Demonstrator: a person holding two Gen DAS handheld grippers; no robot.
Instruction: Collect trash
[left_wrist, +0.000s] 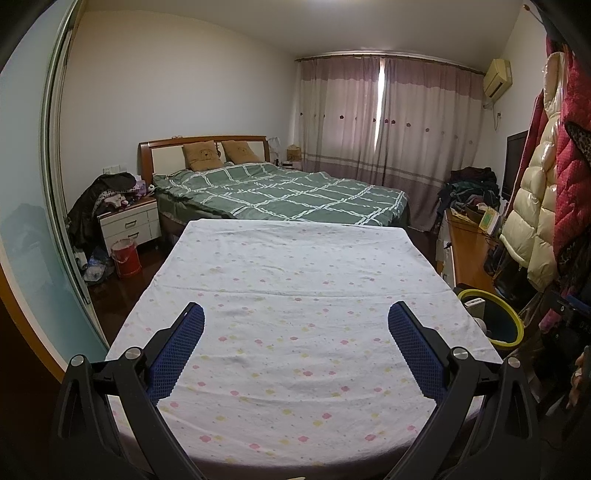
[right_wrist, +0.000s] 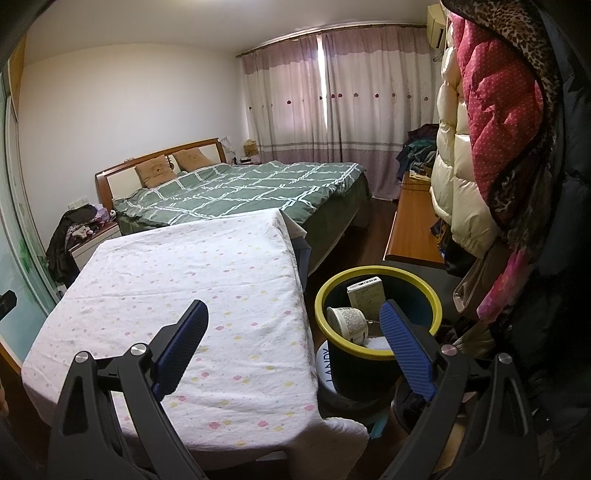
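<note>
Trash bin (right_wrist: 378, 321), dark with a yellow rim, standing on the floor just beside the right edge of the tabletop (right_wrist: 177, 280). Inside it lie a white printed cup (right_wrist: 347, 323) on its side, a small carton (right_wrist: 365, 295) upright behind it, and something white, unclear, below them. The flowered cloth covering the tabletop shows no loose item in either view. Right hand-held gripper (right_wrist: 293, 330): released, jaws wide apart, empty, its right finger over the bin's rim. Left hand-held gripper (left_wrist: 295, 330): likewise released and empty, above the tabletop's near half. Judged stage: collection near complete or done. To proceed well, scan the tabletop and floor for remaining pieces before withdrawing, keeping the fingers off the bin's rim.
</note>
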